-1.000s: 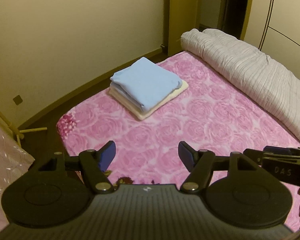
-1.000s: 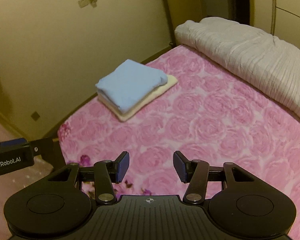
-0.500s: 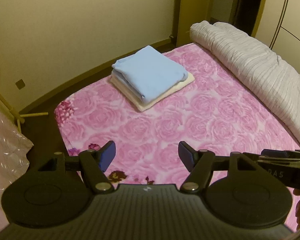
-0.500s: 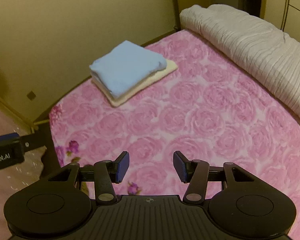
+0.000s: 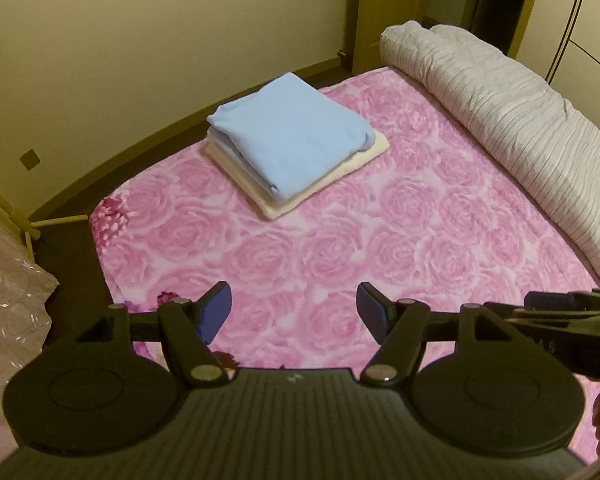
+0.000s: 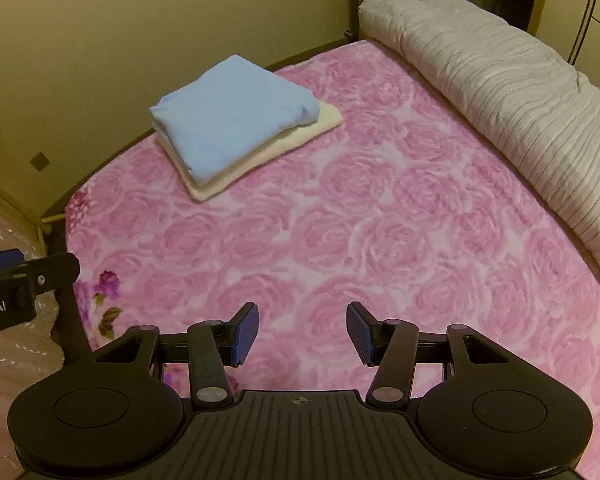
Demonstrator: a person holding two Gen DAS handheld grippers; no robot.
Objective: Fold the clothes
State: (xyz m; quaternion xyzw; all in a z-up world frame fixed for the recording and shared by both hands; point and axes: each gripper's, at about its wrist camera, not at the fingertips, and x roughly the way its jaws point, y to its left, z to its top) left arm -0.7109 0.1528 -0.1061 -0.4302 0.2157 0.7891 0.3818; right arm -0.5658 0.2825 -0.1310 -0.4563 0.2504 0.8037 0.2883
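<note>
In the left wrist view, the left tongs hang above the near part of a bed covered by a pink rose-patterned blanket, their blue-padded fingers spread apart with nothing between them. Farther up the bed, near its left edge, lies a folded light blue garment, stacked on top of a folded cream garment whose edges stick out beneath it on the near and right sides. Along the right side of the bed runs a rolled-up grey striped quilt, well apart from the stack. The dark body of the right tongs juts in at the right edge, and a pale plastic-wrapped bundle sits at the lower left beside the bed. In the right wrist view, the right tongs likewise float over the near part of the pink blanket, fingers apart and gripping nothing. The blue garment rests on the cream garment toward the far left corner of the bed, with the striped quilt lying along the right side. Part of the left tongs shows at the left edge, too little of it visible there to judge its fingers.
</note>
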